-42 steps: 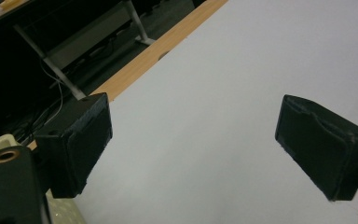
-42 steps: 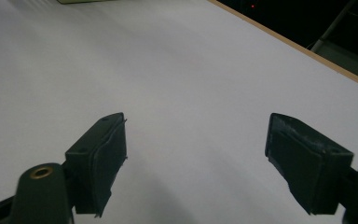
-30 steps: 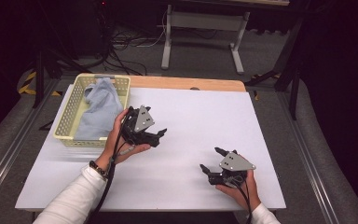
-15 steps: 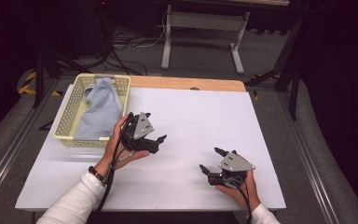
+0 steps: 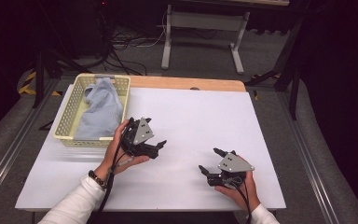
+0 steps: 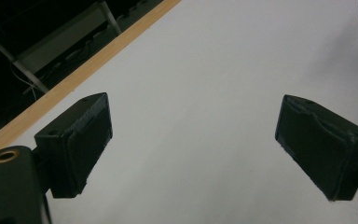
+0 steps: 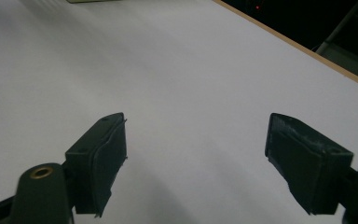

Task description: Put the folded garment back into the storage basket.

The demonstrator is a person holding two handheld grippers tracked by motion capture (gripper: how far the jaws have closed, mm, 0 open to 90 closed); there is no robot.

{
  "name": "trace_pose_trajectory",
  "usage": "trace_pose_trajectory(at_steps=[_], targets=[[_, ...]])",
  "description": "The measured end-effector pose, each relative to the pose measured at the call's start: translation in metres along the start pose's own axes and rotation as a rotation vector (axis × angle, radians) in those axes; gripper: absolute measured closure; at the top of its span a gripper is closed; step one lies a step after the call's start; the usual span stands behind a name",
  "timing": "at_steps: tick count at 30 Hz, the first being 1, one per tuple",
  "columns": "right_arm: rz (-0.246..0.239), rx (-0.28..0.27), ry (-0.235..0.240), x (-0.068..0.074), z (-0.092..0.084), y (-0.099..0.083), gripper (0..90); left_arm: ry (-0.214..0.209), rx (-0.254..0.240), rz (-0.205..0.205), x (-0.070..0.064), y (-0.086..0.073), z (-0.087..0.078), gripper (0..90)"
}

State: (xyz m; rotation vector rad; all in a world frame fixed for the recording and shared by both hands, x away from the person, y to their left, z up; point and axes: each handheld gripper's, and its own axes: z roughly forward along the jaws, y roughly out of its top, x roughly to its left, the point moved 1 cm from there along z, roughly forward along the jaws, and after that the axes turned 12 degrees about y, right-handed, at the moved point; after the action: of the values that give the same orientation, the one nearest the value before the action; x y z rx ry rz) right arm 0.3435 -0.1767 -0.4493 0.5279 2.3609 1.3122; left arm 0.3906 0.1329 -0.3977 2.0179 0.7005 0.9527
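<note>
The cloth [image 5: 100, 109] in the basket [image 5: 65, 133] lies probably nearest the left tongs [image 5: 160, 148]; both left and right tongs [image 5: 209, 161] gape wide, empty.

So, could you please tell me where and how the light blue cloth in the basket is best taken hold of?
Probably at the bunched hump of the light blue cloth near the far end of the yellow basket, coming straight down from above. The mesh walls block the sides, and the folds there stand highest, giving open tongs something to pinch.
</note>
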Motion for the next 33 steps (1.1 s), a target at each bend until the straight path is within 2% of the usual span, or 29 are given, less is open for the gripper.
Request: trace_pose_trajectory(at_steps=[15,33], targets=[[-0.007,-0.010,0.004,0.003,0.000,0.001,21.1,-0.026,-0.002,-0.002,-0.007,-0.009,-0.005,11.9],[-0.022,-0.013,0.013,0.008,0.000,0.003,21.0,-0.059,-0.009,0.025,-0.020,-0.023,-0.012,11.9]])
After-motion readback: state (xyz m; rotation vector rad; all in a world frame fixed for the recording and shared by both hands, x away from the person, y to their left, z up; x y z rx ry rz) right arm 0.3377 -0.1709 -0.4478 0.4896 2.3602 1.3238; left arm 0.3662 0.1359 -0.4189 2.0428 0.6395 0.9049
